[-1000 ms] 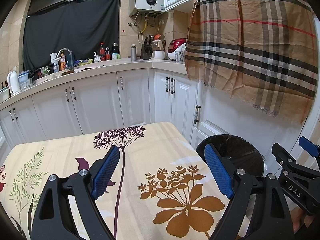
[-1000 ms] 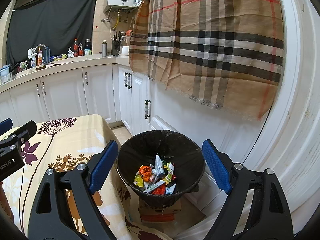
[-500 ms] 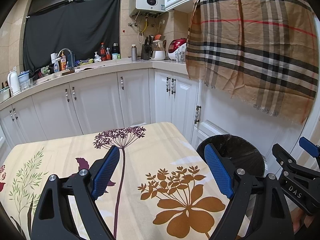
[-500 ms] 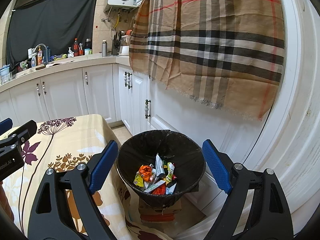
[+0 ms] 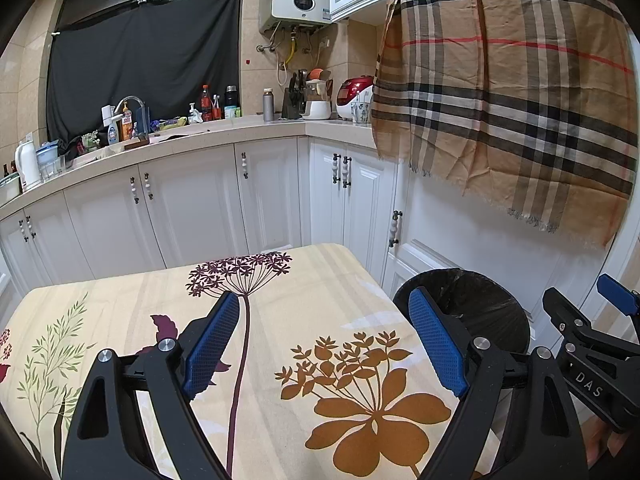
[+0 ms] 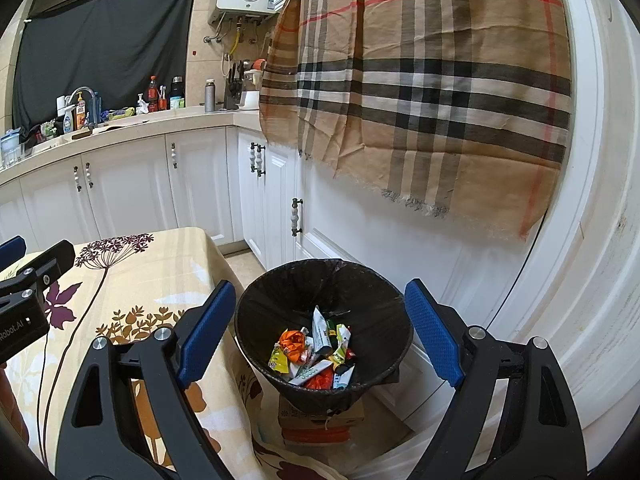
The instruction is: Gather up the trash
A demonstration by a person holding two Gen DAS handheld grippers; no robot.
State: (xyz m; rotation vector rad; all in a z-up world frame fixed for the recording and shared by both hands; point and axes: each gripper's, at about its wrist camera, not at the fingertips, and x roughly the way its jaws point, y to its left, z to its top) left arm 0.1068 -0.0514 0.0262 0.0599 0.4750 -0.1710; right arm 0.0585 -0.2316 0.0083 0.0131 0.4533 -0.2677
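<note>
A black-lined trash bin [image 6: 260, 300] stands on a cardboard box beside the table, with several colourful wrappers [image 6: 316, 352] lying at its bottom. My right gripper [image 6: 320, 332] is open and empty, held above the bin. My left gripper [image 5: 328, 340] is open and empty above the floral tablecloth [image 5: 280, 304]. No trash shows on the cloth. The bin's rim [image 5: 492, 292] shows at the right of the left wrist view, with my right gripper's body beside it. My left gripper's body [image 6: 28, 292] shows at the left edge of the right wrist view.
White kitchen cabinets [image 5: 192, 208] run behind the table under a cluttered counter [image 5: 180, 136]. A plaid cloth [image 6: 420, 100] hangs over the white cabinet above the bin. The cardboard box [image 6: 320, 424] under the bin rests on the floor.
</note>
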